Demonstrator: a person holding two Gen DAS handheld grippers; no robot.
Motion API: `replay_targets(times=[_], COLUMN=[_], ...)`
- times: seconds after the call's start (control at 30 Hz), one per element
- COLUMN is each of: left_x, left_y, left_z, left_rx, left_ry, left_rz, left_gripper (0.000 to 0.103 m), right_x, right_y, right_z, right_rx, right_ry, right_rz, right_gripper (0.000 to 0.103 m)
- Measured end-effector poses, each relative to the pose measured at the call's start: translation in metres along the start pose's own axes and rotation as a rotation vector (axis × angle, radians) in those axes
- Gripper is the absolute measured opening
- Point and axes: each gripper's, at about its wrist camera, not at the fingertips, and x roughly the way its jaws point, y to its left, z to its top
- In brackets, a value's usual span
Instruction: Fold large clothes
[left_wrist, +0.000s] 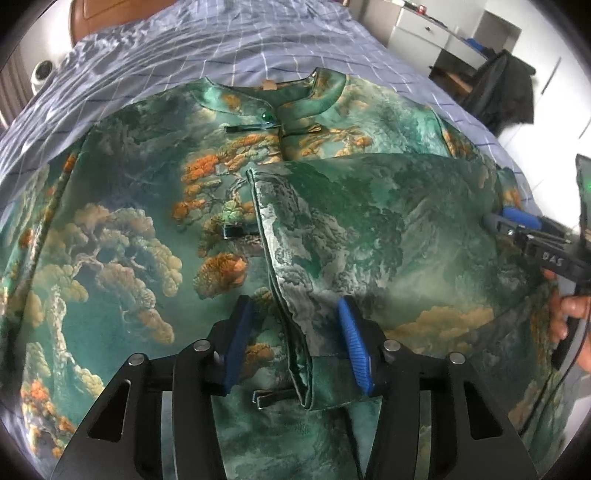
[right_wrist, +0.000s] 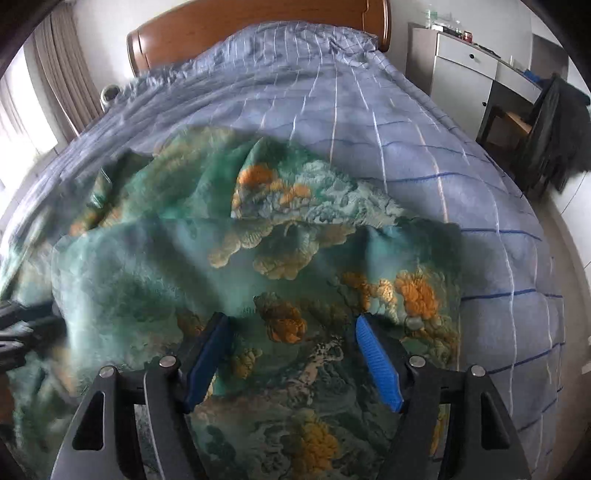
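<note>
So the big green garment (left_wrist: 155, 206) with the orange tree print is lying spread out on the bed (left_wrist: 258, 40), collar (left_wrist: 284, 96) pointing toward the wooden headboard (right_wrist: 258, 22), and one sleeve (left_wrist: 351, 221) is sitting folded across the chest. The left gripper (left_wrist: 297, 347) is hovering with its jaws partway apart, straddling the sleeve's cuff edge without pinching it. The right gripper (right_wrist: 293, 363) is hanging wide open over the garment's edge near the blue checked cover (right_wrist: 424, 155), gripping nothing
</note>
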Motion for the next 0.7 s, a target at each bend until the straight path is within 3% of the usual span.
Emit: replay_targets(times=[0.17, 0.27, 0.47, 0.57, 0.7], left_x=[-0.004, -0.002, -0.005, -0.033, -0.086], left_y=[-0.001, -0.003, -0.006, -0.005, -0.003], left_z=[-0.004, -0.005, -0.004, -0.016, -0.058], left_rx=[0.002, 0.016, 0.01, 0.008, 0.047], left_ry=[-0.024, -0.033, -0.028, -0.041, -0.126], left_rz=[0.001, 0.02, 0.04, 0.04, 0.068], left_gripper=[0.051, 0.051, 0.053, 0.063, 0.087], right_x=[-0.035, -0.054, -0.034, -0.039, -0.08], right_y=[0.012, 0.023, 0.019, 0.021, 0.031], right_z=[-0.017, -0.042, -0.061, -0.059, -0.072], right_rx=[-0.019, -0.087, -0.079, -0.056, -0.089], right_ry=[-0.011, 0.046, 0.115, 0.099, 0.023], right_rz=[0.015, 0.03, 0.001, -0.014, -0.079], right_gripper=[0.073, 0.073, 0.075, 0.075, 0.075])
